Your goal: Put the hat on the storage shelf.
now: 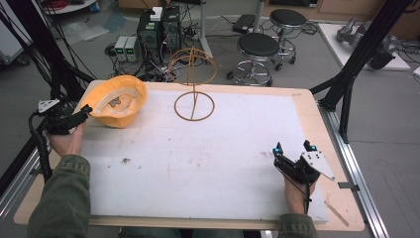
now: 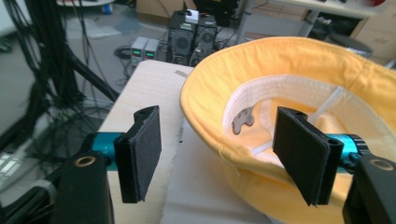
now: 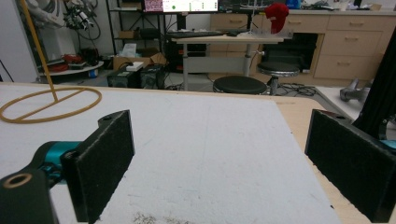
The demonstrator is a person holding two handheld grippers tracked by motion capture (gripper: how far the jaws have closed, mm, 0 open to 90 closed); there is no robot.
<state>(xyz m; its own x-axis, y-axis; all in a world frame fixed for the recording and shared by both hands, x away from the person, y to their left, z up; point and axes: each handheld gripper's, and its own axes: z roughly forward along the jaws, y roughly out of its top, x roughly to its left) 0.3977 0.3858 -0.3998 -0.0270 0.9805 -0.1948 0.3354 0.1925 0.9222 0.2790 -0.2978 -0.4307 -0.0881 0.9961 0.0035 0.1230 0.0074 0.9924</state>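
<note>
A yellow bucket hat (image 1: 119,101) lies upside down at the table's far left, its pale lining and a small grey tag facing up. My left gripper (image 1: 84,110) is held level at the hat's left side. In the left gripper view the left gripper (image 2: 219,154) is open, and the hat (image 2: 280,65) has its near brim edge between the two pads, with neither pad pressing on it. A tan wire hat stand (image 1: 194,84) rises at the back middle; its base ring (image 3: 51,105) rests on the mat. My right gripper (image 1: 293,148) (image 3: 219,172) stands open and empty at the front right.
A white foam mat (image 1: 198,158) covers most of the wooden table (image 1: 317,124). Black frame posts (image 1: 346,94) stand at the right edge and cables hang at the left. Two stools (image 1: 257,47) and computer boxes (image 1: 158,29) sit on the floor behind.
</note>
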